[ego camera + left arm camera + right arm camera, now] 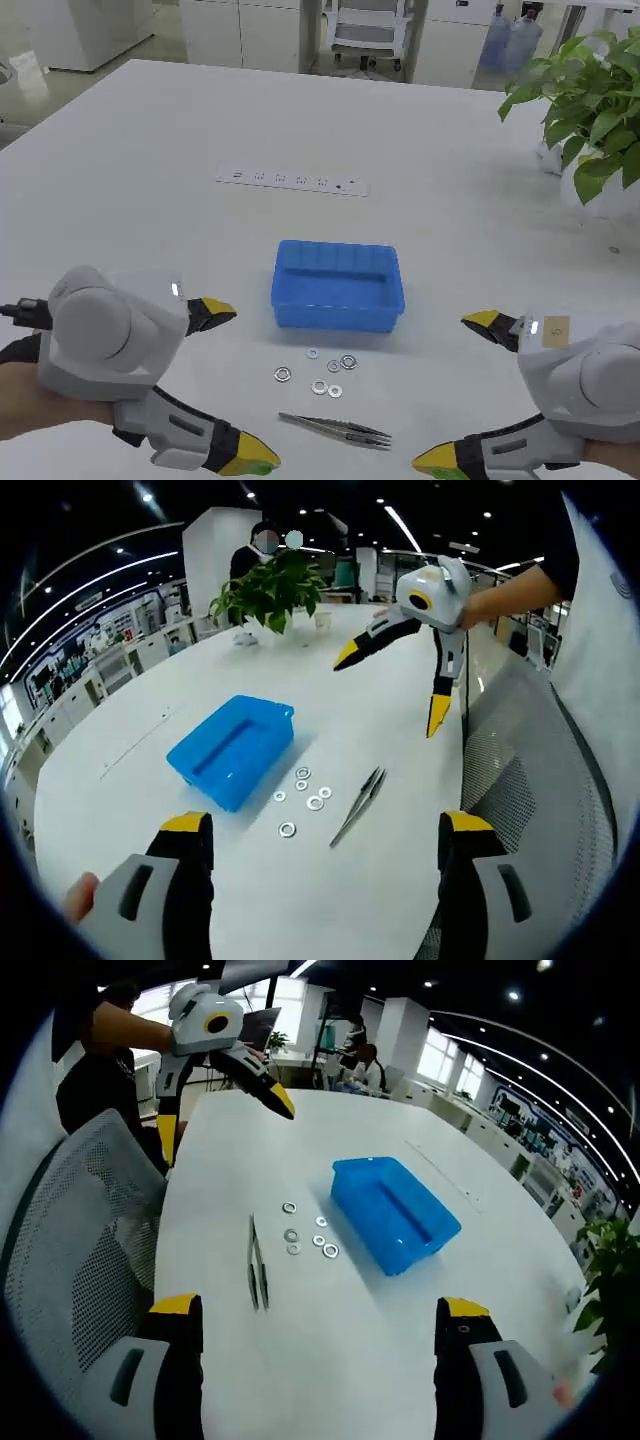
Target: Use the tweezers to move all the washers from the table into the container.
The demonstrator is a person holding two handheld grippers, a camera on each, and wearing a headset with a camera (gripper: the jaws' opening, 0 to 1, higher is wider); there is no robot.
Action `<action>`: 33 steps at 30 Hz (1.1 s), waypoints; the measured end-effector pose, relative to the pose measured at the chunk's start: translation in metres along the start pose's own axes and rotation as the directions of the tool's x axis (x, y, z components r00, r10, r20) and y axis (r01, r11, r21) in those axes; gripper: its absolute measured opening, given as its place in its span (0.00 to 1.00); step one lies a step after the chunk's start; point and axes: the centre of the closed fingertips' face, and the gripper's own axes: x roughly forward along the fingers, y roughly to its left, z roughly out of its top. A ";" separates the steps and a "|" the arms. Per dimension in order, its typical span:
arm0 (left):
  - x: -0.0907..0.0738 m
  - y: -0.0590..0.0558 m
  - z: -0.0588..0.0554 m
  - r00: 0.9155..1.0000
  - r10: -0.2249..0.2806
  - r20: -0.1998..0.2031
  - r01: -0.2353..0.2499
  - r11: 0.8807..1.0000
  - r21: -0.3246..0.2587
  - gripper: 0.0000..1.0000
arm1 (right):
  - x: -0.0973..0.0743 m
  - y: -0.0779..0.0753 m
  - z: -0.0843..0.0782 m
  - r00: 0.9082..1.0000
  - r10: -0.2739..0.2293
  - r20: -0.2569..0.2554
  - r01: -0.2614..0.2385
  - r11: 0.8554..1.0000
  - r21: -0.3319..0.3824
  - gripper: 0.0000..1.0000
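Task not begun yet: washers [283,375] are seen loose on the worktop [150,150] just in front of the blue container [335,312], w/ none inside. Tweezers [335,428] are laid nearby, untouched. Left hand-held gripper [245,388] and right hand-held gripper [448,392] are held w/ jaws spread, nothing grasped.

Tweezers [257,1272] lie beside perhaps six washers [291,1235] near the blue container [395,1212].
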 end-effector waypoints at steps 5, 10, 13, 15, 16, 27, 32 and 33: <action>0.000 -0.001 -0.006 1.000 -0.001 -0.022 0.001 1.000 0.003 0.99 | -0.001 -0.004 0.001 1.000 -0.020 0.001 0.020 1.000 -0.015 0.97; 0.002 -0.003 -0.007 1.000 -0.003 -0.028 0.003 1.000 0.004 0.99 | -0.001 -0.002 -0.001 1.000 -0.013 -0.013 0.013 1.000 -0.022 0.97; 0.005 -0.004 -0.003 1.000 -0.006 -0.019 0.006 1.000 0.004 0.99 | 0.000 -0.002 -0.001 1.000 -0.009 -0.015 0.009 1.000 -0.014 0.97; 0.006 -0.005 -0.002 1.000 -0.010 -0.013 0.010 1.000 0.001 0.99 | -0.001 -0.003 0.000 1.000 -0.022 -0.012 0.022 1.000 -0.017 0.98; 0.006 -0.005 -0.002 1.000 -0.012 -0.010 0.012 1.000 -0.003 0.99 | -0.002 -0.004 0.001 1.000 -0.027 -0.010 0.027 0.999 -0.018 0.98; 0.006 -0.006 -0.010 0.999 -0.021 -0.028 0.021 1.000 -0.007 0.99 | -0.006 -0.007 -0.001 0.999 -0.050 -0.003 0.050 0.998 0.039 0.98; 0.009 -0.005 -0.009 0.999 -0.029 -0.027 0.029 0.999 -0.017 0.99 | -0.005 -0.007 0.000 0.999 -0.050 -0.004 0.050 0.998 0.035 0.98; 0.010 -0.007 -0.009 0.999 -0.038 -0.021 0.038 0.999 -0.034 0.99 | -0.005 -0.007 0.001 0.999 -0.051 -0.003 0.051 0.998 0.037 0.98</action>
